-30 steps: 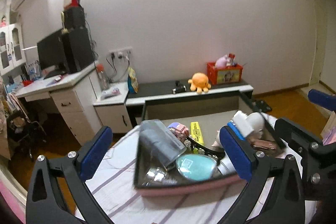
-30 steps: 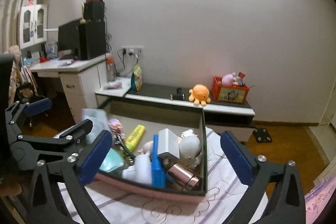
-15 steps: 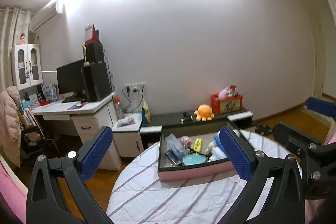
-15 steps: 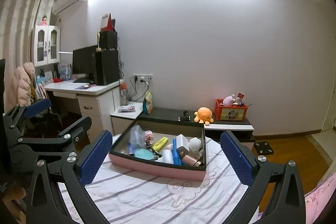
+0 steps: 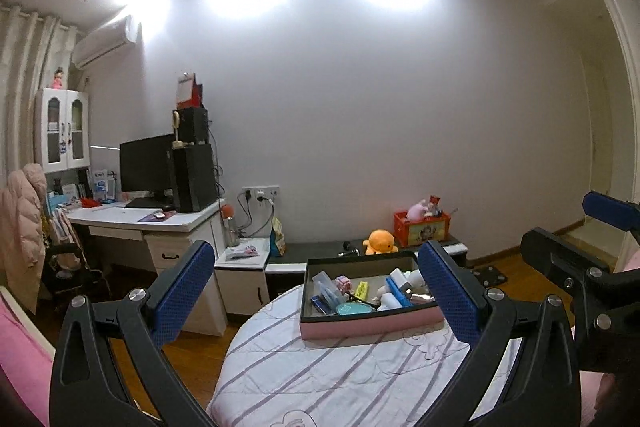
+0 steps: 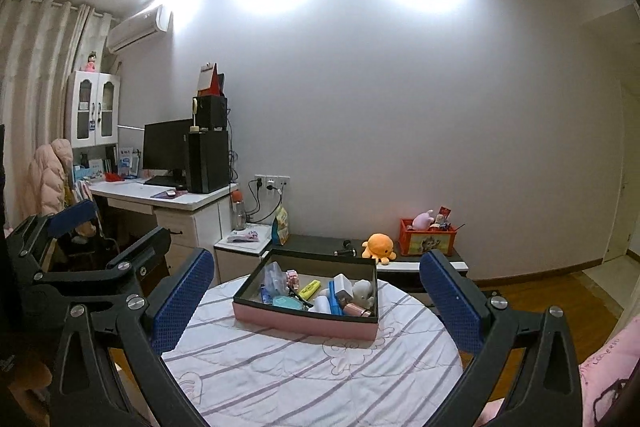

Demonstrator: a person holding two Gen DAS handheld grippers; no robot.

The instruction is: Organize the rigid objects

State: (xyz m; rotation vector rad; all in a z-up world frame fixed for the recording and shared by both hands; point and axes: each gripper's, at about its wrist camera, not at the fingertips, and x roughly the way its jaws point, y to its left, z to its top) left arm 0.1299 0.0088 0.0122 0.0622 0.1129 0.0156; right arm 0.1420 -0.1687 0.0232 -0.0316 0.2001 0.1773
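Pink-walled box (image 6: 304,323), one, on the round table (image 6: 280,371); both grippers' fingers (image 5: 184,287) (image 6: 452,299) spread, holding nothing

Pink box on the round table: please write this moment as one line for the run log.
left tool: open, empty | right tool: open, empty | pink box: on striped tablecloth, filled with small items | contact: none
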